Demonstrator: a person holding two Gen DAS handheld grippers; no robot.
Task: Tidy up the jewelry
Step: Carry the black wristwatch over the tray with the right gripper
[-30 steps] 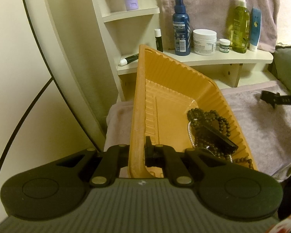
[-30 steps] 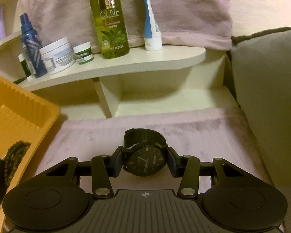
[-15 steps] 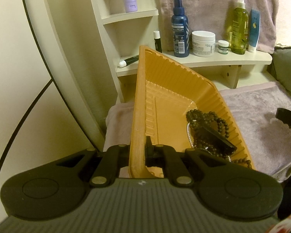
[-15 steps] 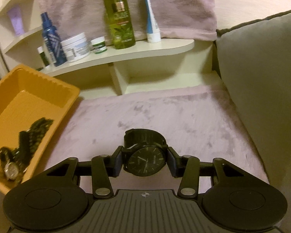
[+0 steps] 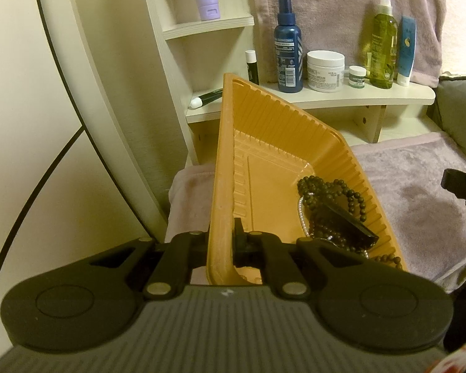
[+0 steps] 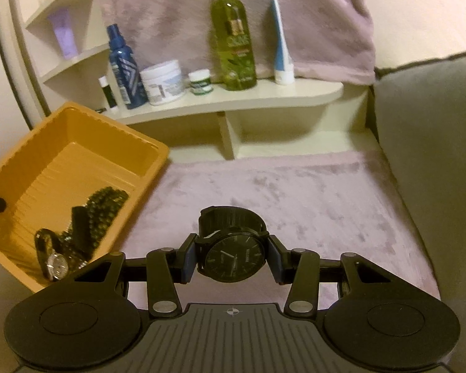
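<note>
Orange tray (image 5: pixel 220 186) rim pinched by left gripper (image 5: pixel 222 245), tilted; right gripper (image 6: pixel 231 259) clamps black watch (image 6: pixel 233 256).

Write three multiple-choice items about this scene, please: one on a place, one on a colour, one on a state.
1. Where does the bead necklace lie?
A. In the tray
B. On the shelf
C. On the blanket

2. What colour is the tray?
A. Blue
B. Orange
C. White

3. What does the right gripper hold?
A. Nothing
B. A jar
C. A black watch

Key: 1 A, the beads rest on the tray floor beside a silver watch. 2 B, both views show it orange. 3 C, the fingers press the watch case from both sides, while the left gripper clamps the tray's wall.
</note>
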